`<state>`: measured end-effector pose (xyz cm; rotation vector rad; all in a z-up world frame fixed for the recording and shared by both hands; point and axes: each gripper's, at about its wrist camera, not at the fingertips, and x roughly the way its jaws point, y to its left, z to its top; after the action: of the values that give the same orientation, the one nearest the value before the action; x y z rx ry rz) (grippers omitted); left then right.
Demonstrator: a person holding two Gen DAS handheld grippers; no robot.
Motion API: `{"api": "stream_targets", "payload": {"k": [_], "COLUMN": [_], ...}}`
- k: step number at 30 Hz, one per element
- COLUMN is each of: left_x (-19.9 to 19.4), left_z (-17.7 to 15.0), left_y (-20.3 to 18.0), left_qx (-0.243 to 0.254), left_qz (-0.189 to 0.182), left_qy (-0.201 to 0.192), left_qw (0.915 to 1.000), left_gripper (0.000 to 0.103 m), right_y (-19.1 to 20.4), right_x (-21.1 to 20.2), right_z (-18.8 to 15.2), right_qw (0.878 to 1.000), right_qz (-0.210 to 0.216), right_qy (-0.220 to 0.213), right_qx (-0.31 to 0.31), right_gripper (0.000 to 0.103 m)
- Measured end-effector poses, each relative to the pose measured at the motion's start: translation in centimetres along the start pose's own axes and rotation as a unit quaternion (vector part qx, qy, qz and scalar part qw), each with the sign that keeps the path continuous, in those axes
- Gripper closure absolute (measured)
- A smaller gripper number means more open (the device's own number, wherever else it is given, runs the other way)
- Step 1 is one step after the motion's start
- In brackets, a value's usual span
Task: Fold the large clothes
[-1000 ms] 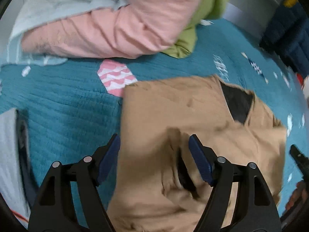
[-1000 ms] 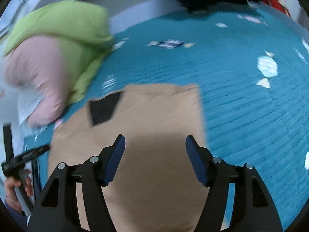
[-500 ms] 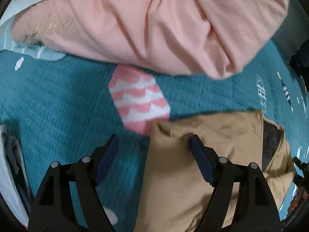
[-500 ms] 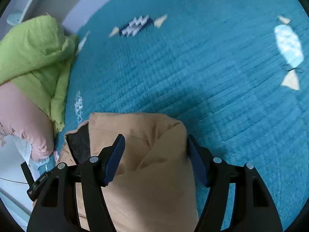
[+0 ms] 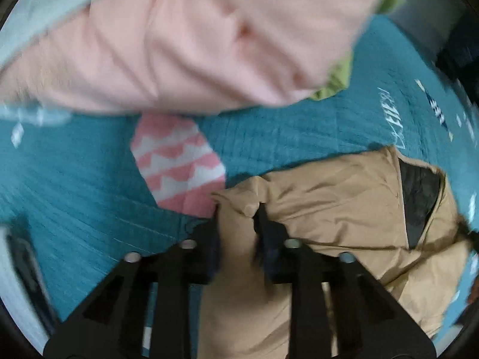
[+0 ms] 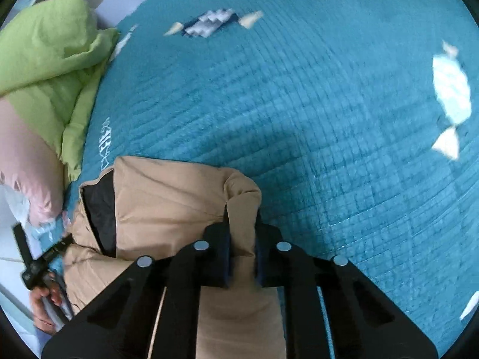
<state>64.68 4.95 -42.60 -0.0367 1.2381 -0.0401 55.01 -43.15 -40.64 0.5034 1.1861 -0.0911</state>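
Observation:
A tan padded jacket (image 5: 335, 209) with a black lining lies partly folded on a teal quilt (image 5: 74, 185). My left gripper (image 5: 238, 215) is shut on the jacket's near-left corner fold. In the right wrist view the jacket (image 6: 167, 197) fills the lower left, and my right gripper (image 6: 242, 218) is shut on its right corner fold. The black lining (image 6: 100, 209) shows at the collar opening. The left gripper (image 6: 39, 257), held in a hand, shows small at the left edge of the right wrist view.
A pink garment (image 5: 194, 39) lies heaped at the back over a light blue one, with a green garment (image 6: 45, 59) beside it. The teal quilt (image 6: 314, 104) has white and pink patches (image 5: 176, 161). A grey item (image 5: 15, 284) lies at the left edge.
Both grippers have closed from open onto the jacket's corner folds. The corners are bunched up between the fingers and slightly raised off the quilt.

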Motion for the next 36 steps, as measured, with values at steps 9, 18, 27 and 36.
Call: {"api": "stream_targets", "payload": {"k": [9,18,27,36], "left_x": [-10.8,-22.3,-22.9,-18.3], "left_z": [-3.9,-15.9,-32.8,-40.7], "left_y": [1.5,3.6,6.5,8.3], "left_qx": [0.014,0.021,-0.032,-0.063], "left_qz": [-0.097,-0.132,-0.149,-0.116], "left_qy": [-0.112,-0.177,-0.137,-0.053], "left_qw": [0.9888,0.975,0.9787,0.9898], "left_gripper": [0.09,0.09,0.09,0.088], "right_y": [2.8,2.6,-1.6,-4.6], "right_x": [-9.0,-20.0,-22.3,-18.1], "right_z": [-4.6,-15.2,-29.8,-38.2], "right_qw": [0.991,0.978,0.988,0.998], "right_qz": [0.04,0.087,0.066,0.02], "right_qy": [-0.119,-0.17,-0.118,-0.035], "right_qx": [-0.057,-0.079,-0.076,-0.038], "right_gripper": [0.095,0.095,0.095,0.092]}}
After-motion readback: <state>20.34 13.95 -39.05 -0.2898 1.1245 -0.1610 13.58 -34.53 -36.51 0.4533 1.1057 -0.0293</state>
